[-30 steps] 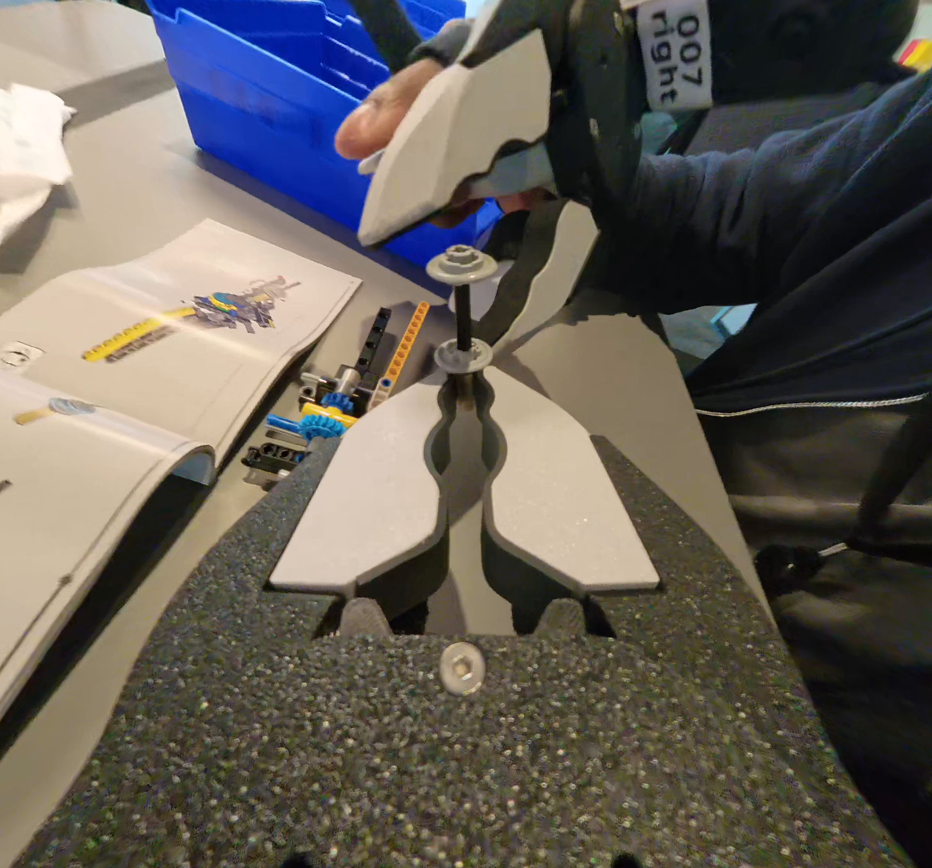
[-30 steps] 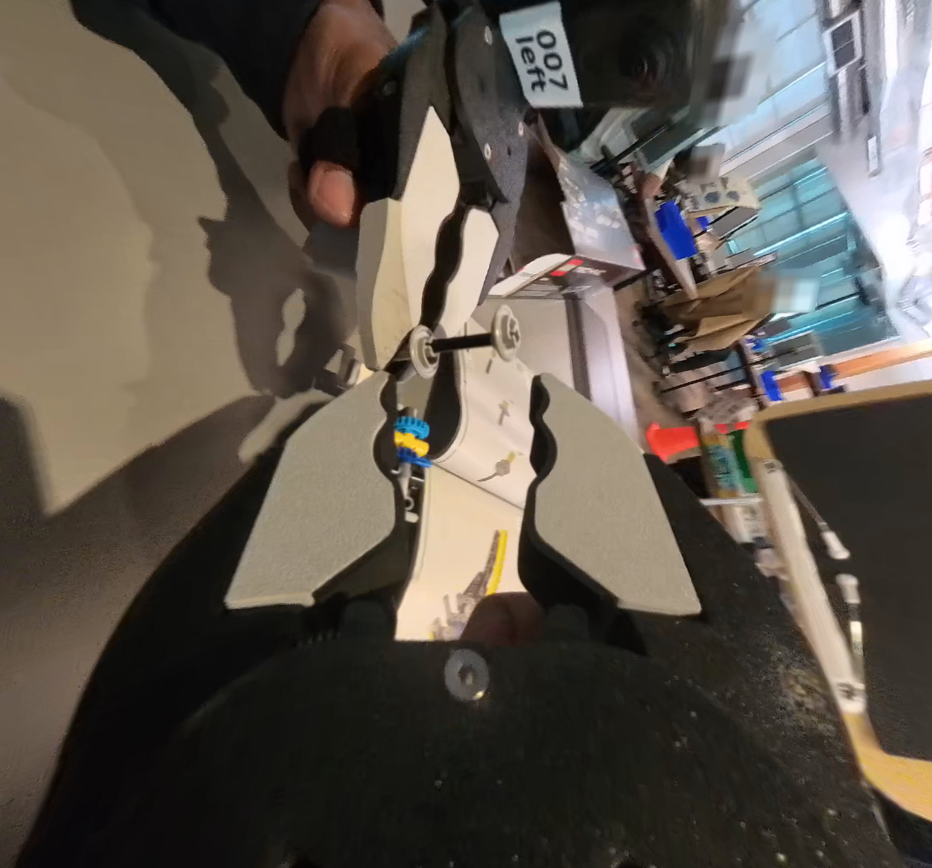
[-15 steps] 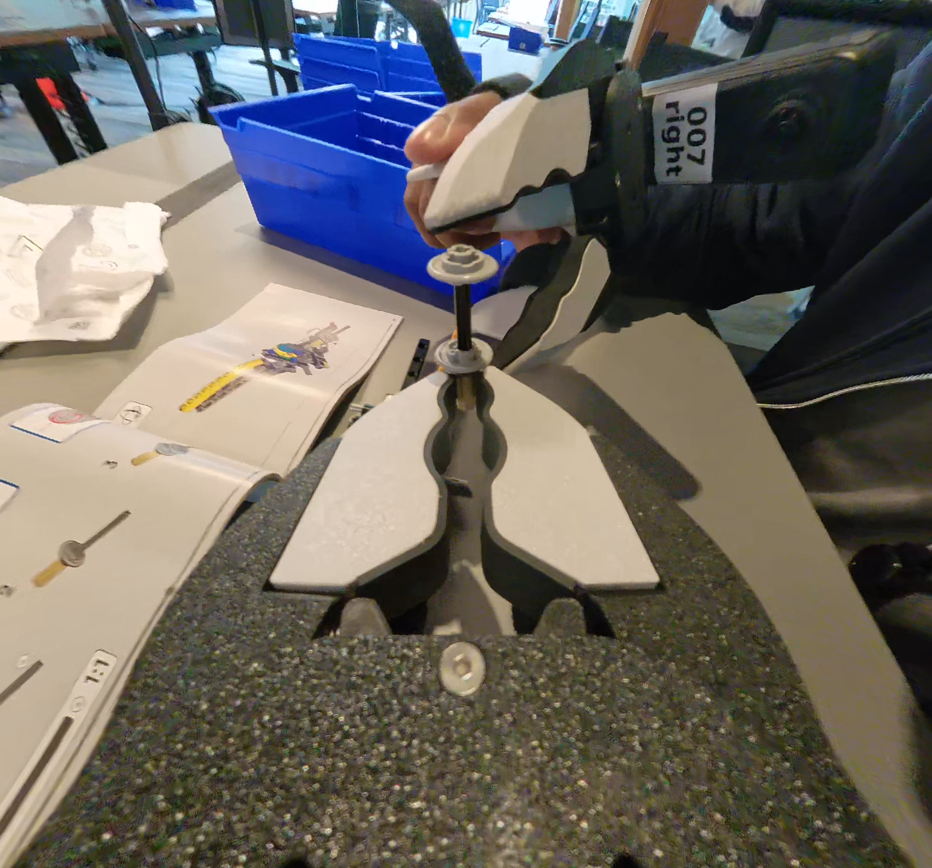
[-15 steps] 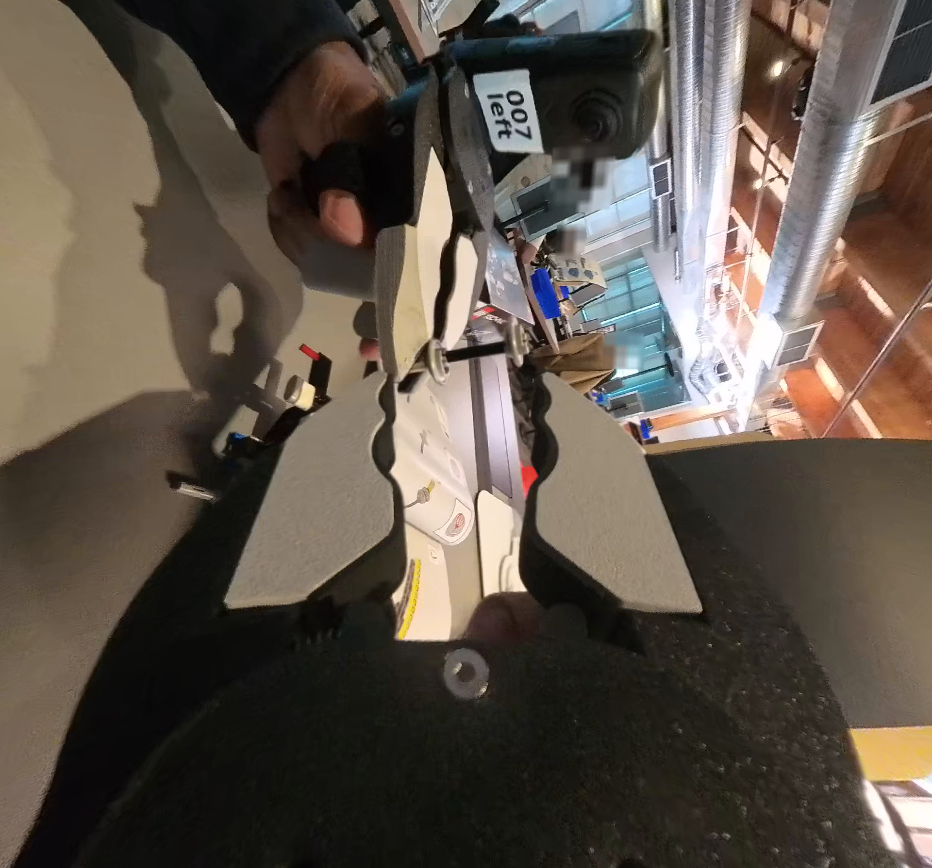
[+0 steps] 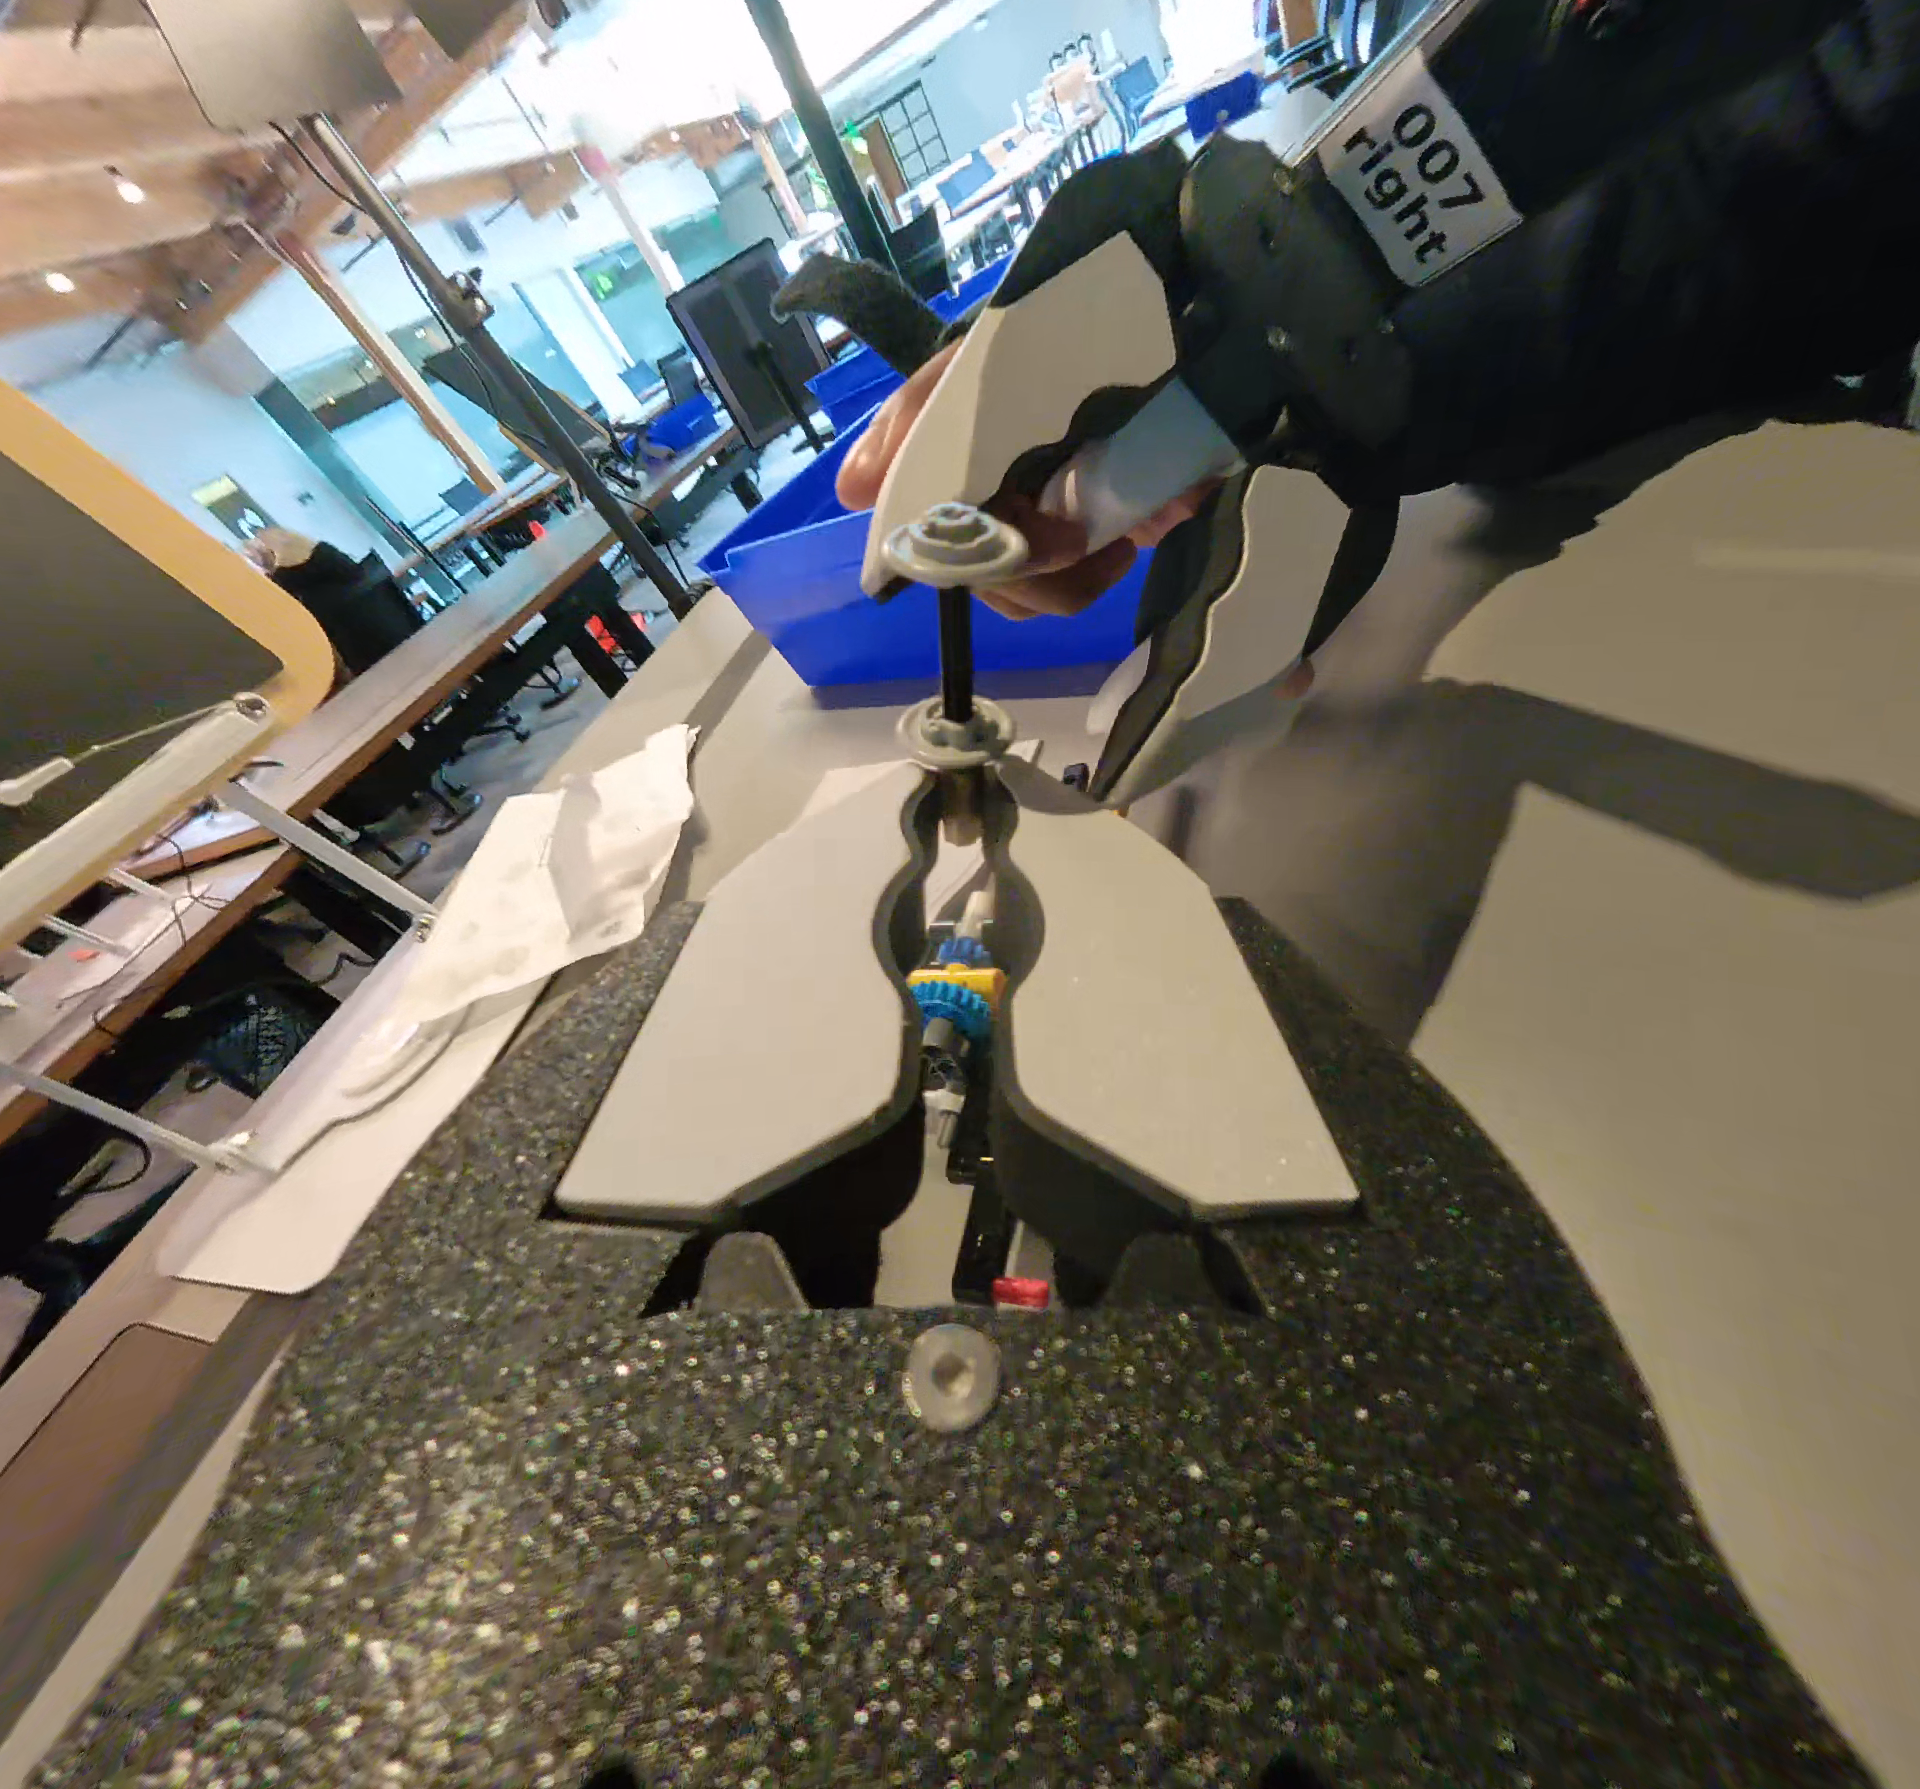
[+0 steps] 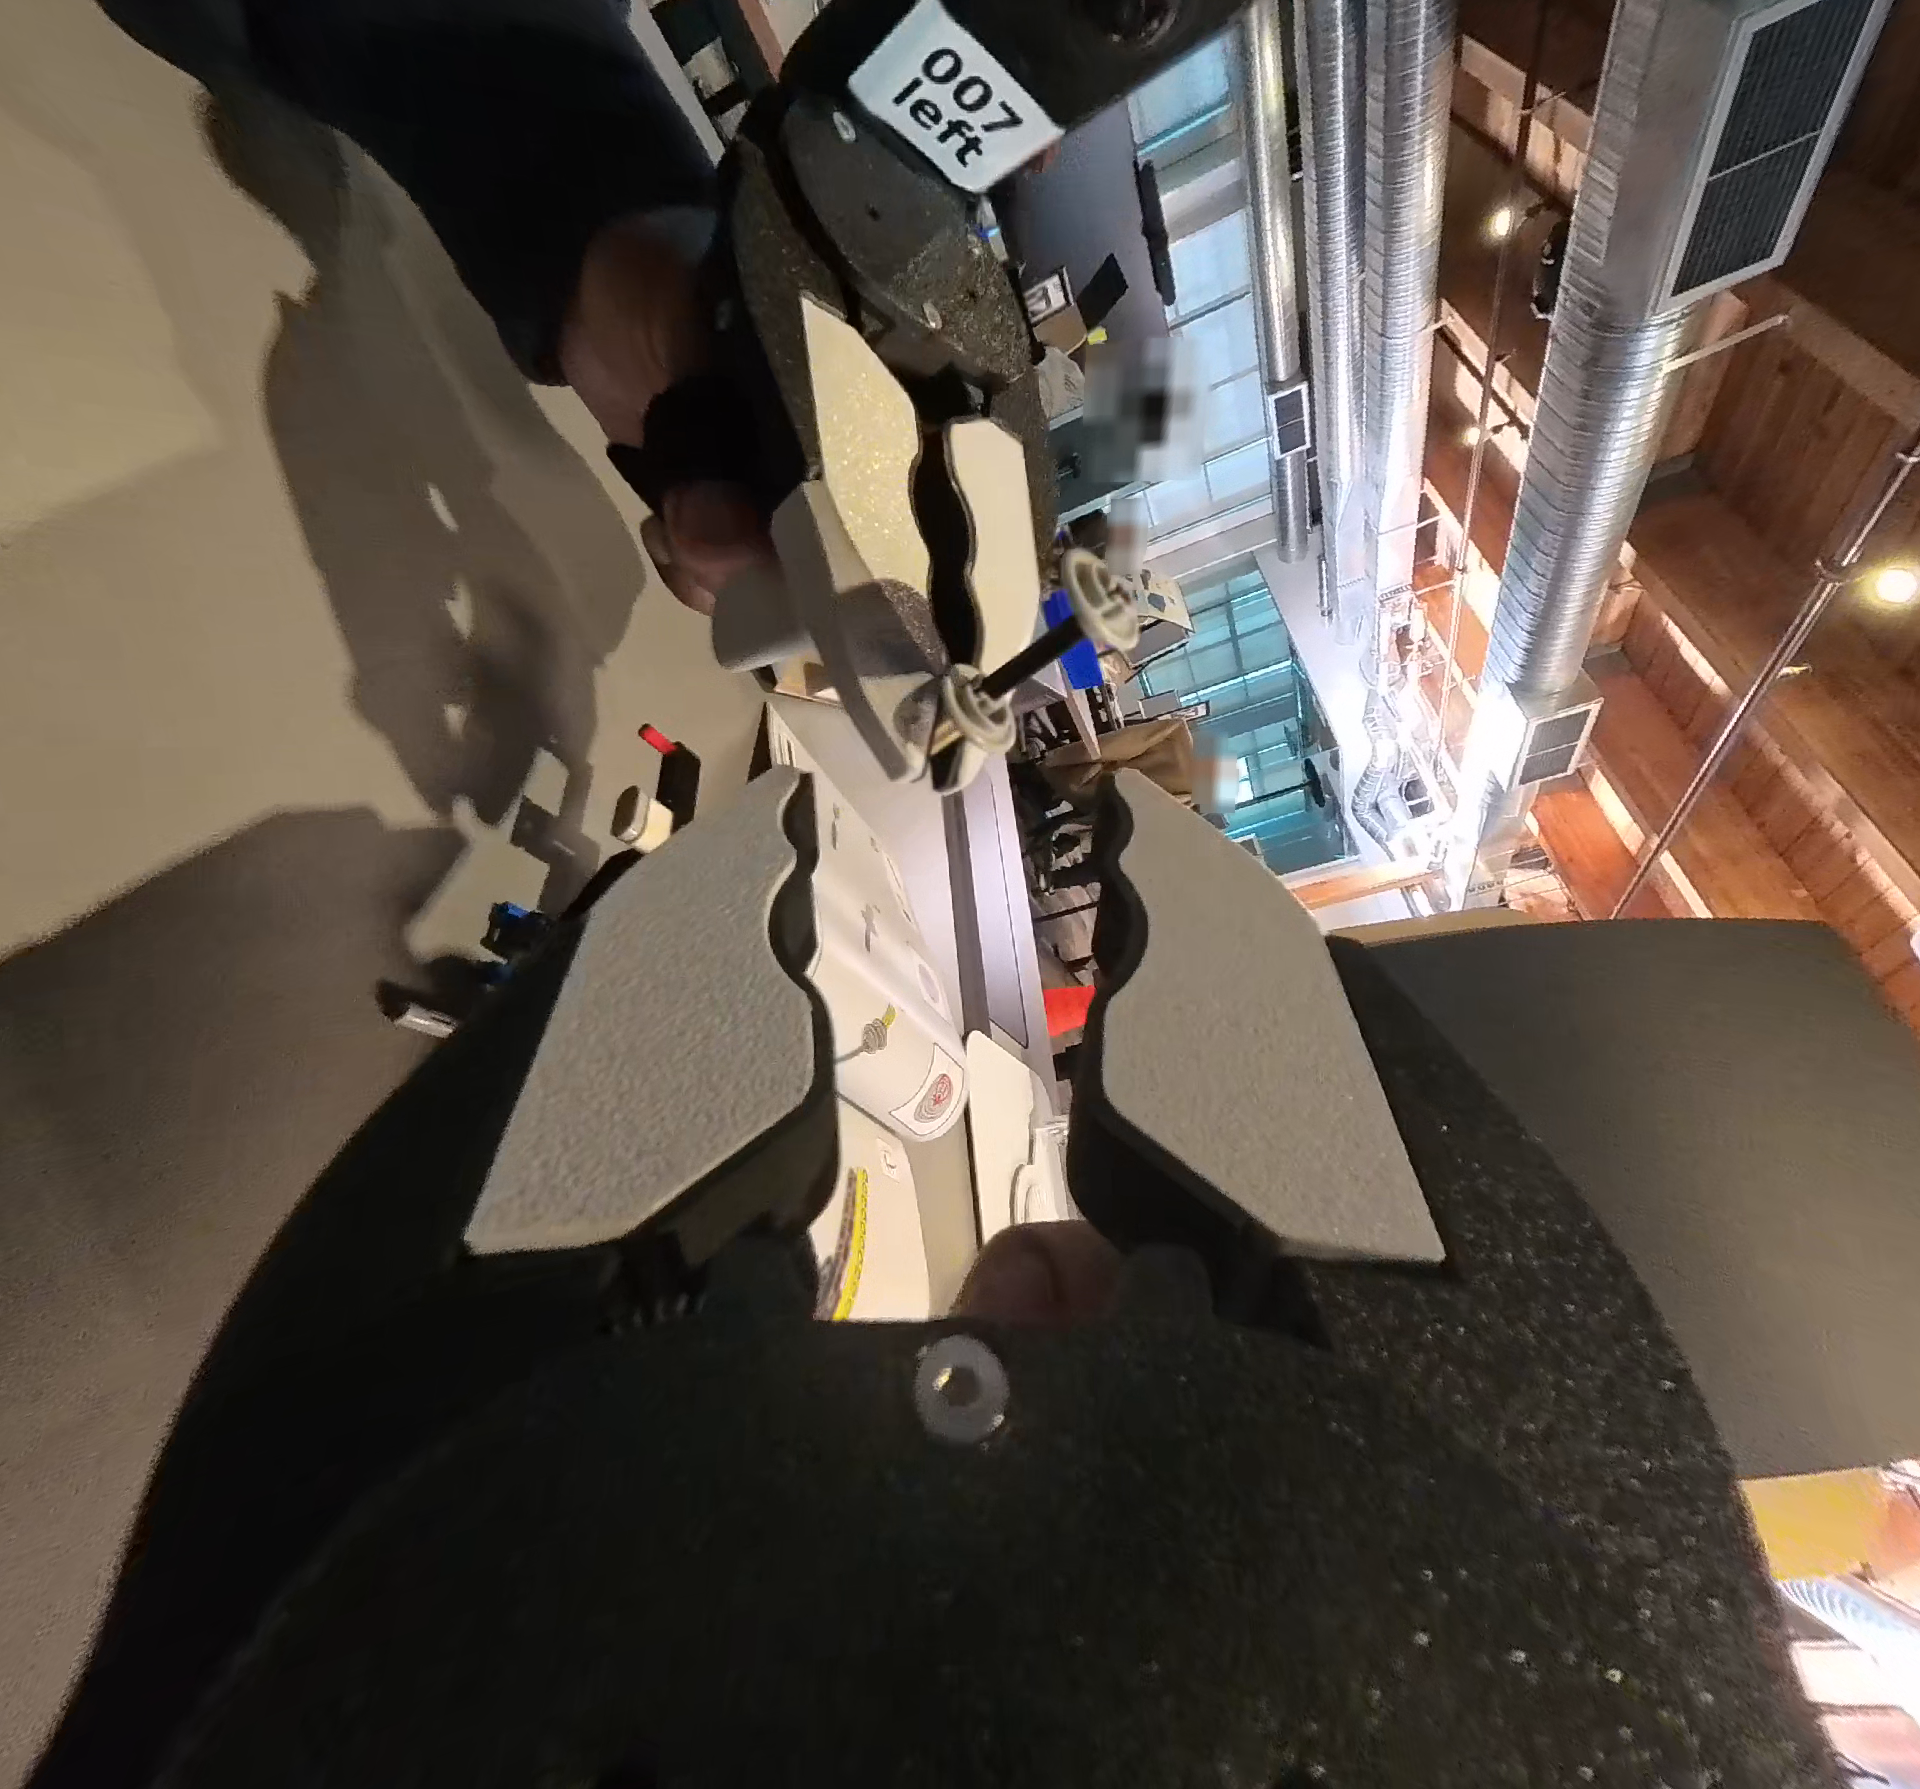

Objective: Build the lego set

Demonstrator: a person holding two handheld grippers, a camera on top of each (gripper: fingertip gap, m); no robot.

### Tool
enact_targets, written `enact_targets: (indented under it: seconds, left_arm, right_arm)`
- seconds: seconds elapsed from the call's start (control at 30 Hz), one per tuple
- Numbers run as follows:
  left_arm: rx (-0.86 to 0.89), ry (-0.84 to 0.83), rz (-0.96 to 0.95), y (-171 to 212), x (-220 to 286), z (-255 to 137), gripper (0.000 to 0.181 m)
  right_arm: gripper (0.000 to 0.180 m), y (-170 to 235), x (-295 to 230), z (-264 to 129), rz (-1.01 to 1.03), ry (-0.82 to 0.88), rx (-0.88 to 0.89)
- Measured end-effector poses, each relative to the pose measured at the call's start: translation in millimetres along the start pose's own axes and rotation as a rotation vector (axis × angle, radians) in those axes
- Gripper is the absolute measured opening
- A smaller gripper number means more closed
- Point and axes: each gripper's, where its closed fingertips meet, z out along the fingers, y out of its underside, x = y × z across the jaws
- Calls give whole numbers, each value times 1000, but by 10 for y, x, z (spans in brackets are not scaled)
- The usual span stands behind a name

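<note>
My left gripper (image 5: 961, 794) is shut on a black lego axle (image 5: 954, 643) that stands up from its fingertips, with a grey wheel hub (image 5: 954, 733) near the tips and a second grey hub (image 5: 954, 546) on the far end. My right gripper (image 6: 951, 789) is open and empty; in the left wrist view (image 5: 997, 669) its jaws stand spread on either side of the axle, the upper finger (image 5: 1029, 409) just behind the top hub. The axle (image 6: 1023, 664) and the left gripper (image 6: 935, 700) also show in the right wrist view. A partly built lego assembly with blue and yellow gears (image 5: 951, 996) lies on the table below.
A blue bin (image 5: 831, 586) stands at the far side of the grey table (image 5: 1662, 908). An open instruction booklet (image 6: 904, 1064) and white paper (image 5: 561, 887) lie on the table. Loose lego parts (image 6: 644, 804) lie near the assembly. The tips of both grippers are at nearly the same place.
Both grippers have tilted and lifted, so the views now show the room and ceiling. The left gripper still holds the axle. The right gripper stays open around it, its upper finger nearer the top hub.
</note>
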Motion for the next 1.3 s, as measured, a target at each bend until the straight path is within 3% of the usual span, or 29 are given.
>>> enact_targets:
  seconds: [0.2,0.37,0.5,0.87,1.3]
  left_arm:
    - [-1,15,-48,32,-4,0,7]
    - [-62,169,-333,108,116,50,7]
    - [-63,226,-453,119,144,44,7]
    - [-48,329,-664,88,199,34,7]
    - [-86,425,-820,74,357,89,7]
  right_arm:
    - [51,-3,8,-3,4,7,7]
    - [52,16,44,17,-58,40,-18]
    - [51,18,12,30,-52,17,-25]
    - [52,19,-3,9,4,-48,-8]
    - [40,14,-13,-14,90,-104,15]
